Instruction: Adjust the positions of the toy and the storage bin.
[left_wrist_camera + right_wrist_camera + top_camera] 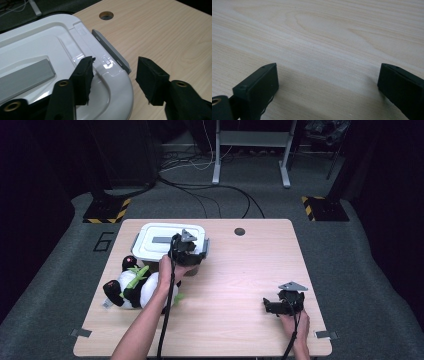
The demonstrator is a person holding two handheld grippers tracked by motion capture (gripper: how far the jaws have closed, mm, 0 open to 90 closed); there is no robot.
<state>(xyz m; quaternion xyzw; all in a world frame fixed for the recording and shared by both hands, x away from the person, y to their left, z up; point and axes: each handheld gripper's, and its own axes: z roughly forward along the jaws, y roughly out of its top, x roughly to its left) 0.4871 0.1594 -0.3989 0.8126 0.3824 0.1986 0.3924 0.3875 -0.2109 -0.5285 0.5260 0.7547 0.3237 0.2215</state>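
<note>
Light wooden table (pixel 235 285): white lidded box (pixel 160 240) back left, plush panda (pixel 131 287) beside it.

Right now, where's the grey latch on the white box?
The grey latch runs along the white box's lid edge, ahead of the left gripper's jaws; the table's cable hole lies beyond it.

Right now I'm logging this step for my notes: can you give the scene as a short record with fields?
work in hand: left gripper at the white lidded box, by its grey side latch
left gripper jaws: open, astride the lid's corner, pressing on nothing
right gripper: open, resting on the bare wooden table
beside the box: plush panda lying on the table
</note>
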